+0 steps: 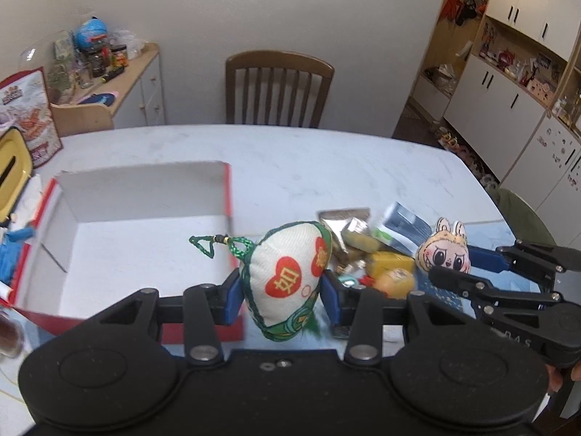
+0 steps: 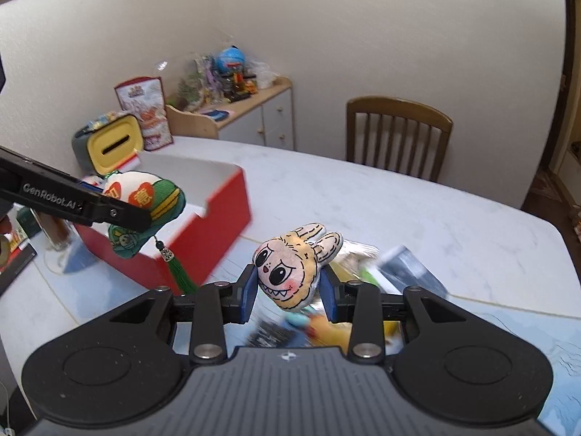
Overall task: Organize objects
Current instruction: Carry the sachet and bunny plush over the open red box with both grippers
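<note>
The left gripper [image 1: 283, 292] is clamped on a sachet [image 1: 287, 276], a cream cloth pouch with red hearts and green trim, which sits upright between the 2 blue pads and fills the gap. Its green cord loop [image 1: 203, 245] trails left over the box [image 1: 141, 225]. In the right wrist view the same sachet [image 2: 141, 200] hangs in that gripper [image 2: 120, 214] above the near corner of the box [image 2: 221, 210], its green tassel [image 2: 178, 272] dangling down in front of the red wall.

The right gripper [image 2: 288, 290] is clamped on a plush head [image 2: 294, 269], a tan rabbit-eared face with big eyes and jagged teeth, held tilted between its pads and lifted off the table. From the left wrist view the plush head [image 1: 445, 250] sits at the tip of the right gripper [image 1: 468, 265], to the right of the sachet.

Below and between the 2 grippers lies a blurred pile [image 1: 377, 254] of packets and small yellow items. The box is open, white inside, red outside, and stands on a white marble-look table [image 1: 326, 167]. Beyond are a wooden chair [image 1: 277, 87], a low sideboard [image 1: 120, 87] crowded with jars and toys, and white cupboards [image 1: 508, 54] at right. A yellow-lidded tissue holder [image 2: 112, 145] stands behind the box.
</note>
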### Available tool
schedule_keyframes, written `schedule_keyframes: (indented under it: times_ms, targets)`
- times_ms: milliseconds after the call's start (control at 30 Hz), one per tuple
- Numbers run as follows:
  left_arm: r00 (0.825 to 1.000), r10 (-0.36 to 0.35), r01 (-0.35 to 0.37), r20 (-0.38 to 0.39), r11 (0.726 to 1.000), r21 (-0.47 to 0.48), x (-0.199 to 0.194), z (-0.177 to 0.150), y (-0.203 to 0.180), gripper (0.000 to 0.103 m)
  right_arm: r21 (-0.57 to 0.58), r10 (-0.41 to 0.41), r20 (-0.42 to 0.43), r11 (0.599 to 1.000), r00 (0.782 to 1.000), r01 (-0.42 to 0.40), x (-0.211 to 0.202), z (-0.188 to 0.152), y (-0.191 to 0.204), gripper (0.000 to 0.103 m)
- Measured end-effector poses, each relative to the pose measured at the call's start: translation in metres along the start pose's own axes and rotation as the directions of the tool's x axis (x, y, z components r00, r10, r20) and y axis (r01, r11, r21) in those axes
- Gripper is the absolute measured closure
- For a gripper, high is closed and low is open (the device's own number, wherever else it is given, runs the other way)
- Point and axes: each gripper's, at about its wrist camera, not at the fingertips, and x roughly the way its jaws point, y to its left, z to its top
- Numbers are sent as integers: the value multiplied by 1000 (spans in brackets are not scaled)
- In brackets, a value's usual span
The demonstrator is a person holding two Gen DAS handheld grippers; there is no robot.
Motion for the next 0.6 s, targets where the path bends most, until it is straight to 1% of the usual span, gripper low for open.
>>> schedule_keyframes:
  times_ms: [133,333,500,600]
  targets:
    - [1000,18,-17,25,1000,-11,-9,12,26,60,-27,20,17,999,1000,-19,10,19,28,68]
    - [996,66,-65,55,998,-28,-16,27,66,60,-69,37,20,997,999,-35,37,44,66,68]
    - [990,120,-118,68,992,-37,-16,36,98,60,-79,58,0,995,998,-58,68,61,92,68]
    - [987,149,-147,52,988,-44,-8,37,118,60,-91,73,-24,993,997,-75,91,70,108,68]
